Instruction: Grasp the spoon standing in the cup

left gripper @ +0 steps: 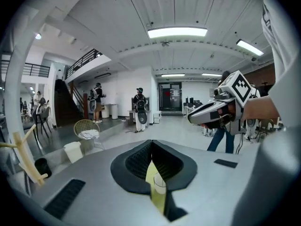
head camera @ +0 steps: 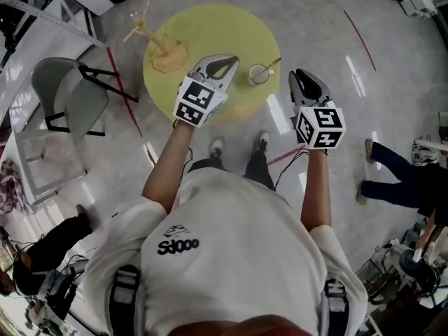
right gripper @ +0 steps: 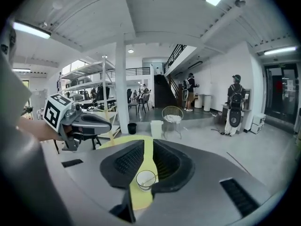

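A clear cup (head camera: 258, 74) stands on the round yellow table (head camera: 210, 26) with a spoon (head camera: 273, 64) leaning out of it to the right. My left gripper (head camera: 234, 61) hovers just left of the cup, and its jaws meet at the tips. My right gripper (head camera: 299, 75) hangs to the right of the cup, beyond the table's edge, jaws slightly apart with nothing between them. In the right gripper view the cup (right gripper: 146, 179) and spoon (right gripper: 150, 177) show through the gap, well below the gripper (right gripper: 148, 143). The left gripper view shows the cup (left gripper: 160, 185) under the closed tips (left gripper: 151, 144).
A wooden stand (head camera: 148, 32) with a pale orange heap (head camera: 169, 56) sits on the table's left side. A grey chair (head camera: 70, 100) stands left of the table. A person's legs (head camera: 392, 177) stretch over the floor at the right. Other people stand far off across the hall.
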Available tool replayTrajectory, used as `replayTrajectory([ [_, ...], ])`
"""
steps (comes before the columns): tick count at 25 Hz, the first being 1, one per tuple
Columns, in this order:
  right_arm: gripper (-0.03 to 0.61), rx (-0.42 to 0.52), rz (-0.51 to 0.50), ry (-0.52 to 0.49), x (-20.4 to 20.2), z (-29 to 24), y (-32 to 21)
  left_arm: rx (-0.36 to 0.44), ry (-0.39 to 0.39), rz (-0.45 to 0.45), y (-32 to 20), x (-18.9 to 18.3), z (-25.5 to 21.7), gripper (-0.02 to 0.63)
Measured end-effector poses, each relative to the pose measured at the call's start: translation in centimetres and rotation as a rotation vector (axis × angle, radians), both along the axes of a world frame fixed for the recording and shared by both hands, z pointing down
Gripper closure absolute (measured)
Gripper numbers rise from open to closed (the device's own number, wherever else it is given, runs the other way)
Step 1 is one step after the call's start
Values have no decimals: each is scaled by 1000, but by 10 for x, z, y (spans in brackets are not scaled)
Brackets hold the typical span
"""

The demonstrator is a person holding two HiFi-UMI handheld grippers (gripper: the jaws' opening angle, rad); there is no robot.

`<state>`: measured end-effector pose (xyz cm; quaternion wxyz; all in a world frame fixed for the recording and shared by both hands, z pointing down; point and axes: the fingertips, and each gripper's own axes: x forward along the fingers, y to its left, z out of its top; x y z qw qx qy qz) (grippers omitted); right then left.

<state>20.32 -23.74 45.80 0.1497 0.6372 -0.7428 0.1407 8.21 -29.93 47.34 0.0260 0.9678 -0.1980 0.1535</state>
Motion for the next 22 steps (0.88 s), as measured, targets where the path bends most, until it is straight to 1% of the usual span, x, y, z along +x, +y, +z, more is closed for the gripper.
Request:
replayTrajectory([
  [5,480,-80,-95,-9,22,38,-31,-30,-36,-105,-17,11,18,584],
  [10,469,-167,-149,-56,43,88,-61,-66,-81,-176,-27,22,44,584],
  [17,454,-267,-186,-113,47,154,-86,-123,-147,-252,-32,15,84,584],
  [22,440,-314,-163,-154,55,191,-95,-145,-178,-294,-33,12,102,584],
])
